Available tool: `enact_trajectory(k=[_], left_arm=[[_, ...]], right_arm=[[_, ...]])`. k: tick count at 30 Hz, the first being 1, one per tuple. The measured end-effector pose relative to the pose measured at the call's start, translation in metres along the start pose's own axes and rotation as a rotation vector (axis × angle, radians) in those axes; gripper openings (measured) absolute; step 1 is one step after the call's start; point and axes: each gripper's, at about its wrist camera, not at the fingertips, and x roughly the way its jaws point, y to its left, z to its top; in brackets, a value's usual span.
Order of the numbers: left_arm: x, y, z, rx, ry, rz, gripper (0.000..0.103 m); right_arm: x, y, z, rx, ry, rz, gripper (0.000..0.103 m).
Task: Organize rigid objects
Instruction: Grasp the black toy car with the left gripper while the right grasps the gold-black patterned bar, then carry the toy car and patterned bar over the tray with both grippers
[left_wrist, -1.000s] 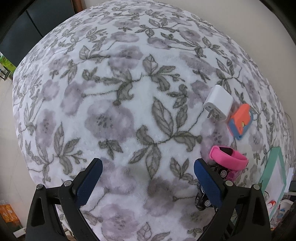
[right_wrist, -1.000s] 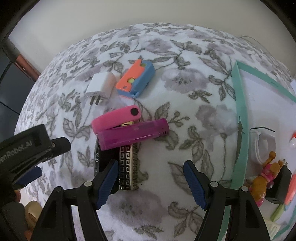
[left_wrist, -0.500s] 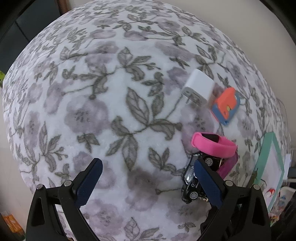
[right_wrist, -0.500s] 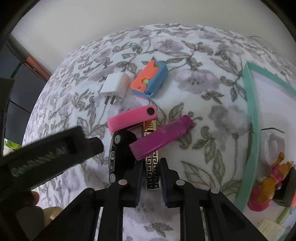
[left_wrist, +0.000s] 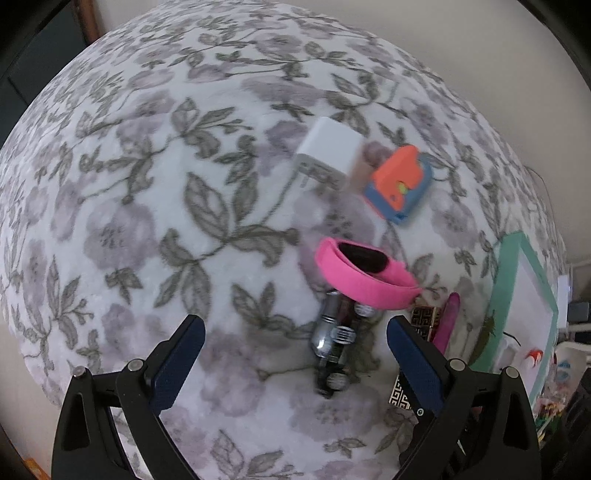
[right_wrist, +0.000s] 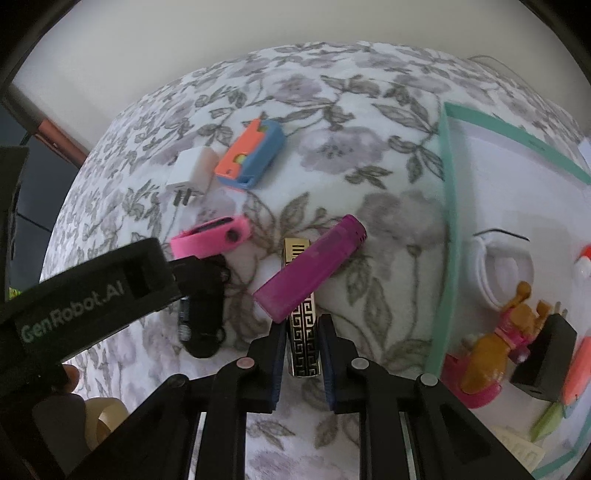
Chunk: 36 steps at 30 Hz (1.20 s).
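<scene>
Right wrist, gold-patterned lighter (right_wrist: 302, 332) clamped in right gripper (right_wrist: 303, 341)

Floral fleece blanket (left_wrist: 155, 206), plain pale wall (right_wrist: 184, 48)

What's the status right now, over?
Right tool shut on gold-patterned lighter. Left tool open over toy car. Purple lighter lies across the gold one.

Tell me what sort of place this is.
Probably a home room: a plush floral blanket covers the surface, strewn with household odds like a white charger plug, beside a teal-rimmed tray of toys.
</scene>
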Motion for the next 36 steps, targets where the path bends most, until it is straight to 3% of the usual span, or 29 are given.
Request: enact_trajectory(k=[4,8,13,27,32,36], left_arm=[[0.006,-0.019,0.002,0.02,0.0,0.004,0.097],[0.011,-0.025,0.002,0.02,0.009,0.006,0.077],[0.018,-0.027,0.003,0.016,0.02,-0.002,0.064],[0.03,-0.056,0.003,0.09,0.006,0.071,0.061],[0.027,-0.056,0.004,0.093,0.005,0.091,0.036],[0.025,-0.061,0.004,0.099,0.013,0.096,0.031]], right_arm=[[-0.002,-0.007,-0.001,0.017,0.002,0.008,0.019],[-0.001,-0.005,-0.002,0.015,0.003,0.006,0.019],[0.008,-0.001,-0.002,0.004,0.024,-0.003,0.019],[0.01,0.008,-0.001,-0.039,0.005,-0.037,0.019],[0.01,0.011,-0.003,-0.059,0.008,-0.05,0.019],[0.008,0.012,-0.007,-0.077,0.018,-0.055,0.019]])
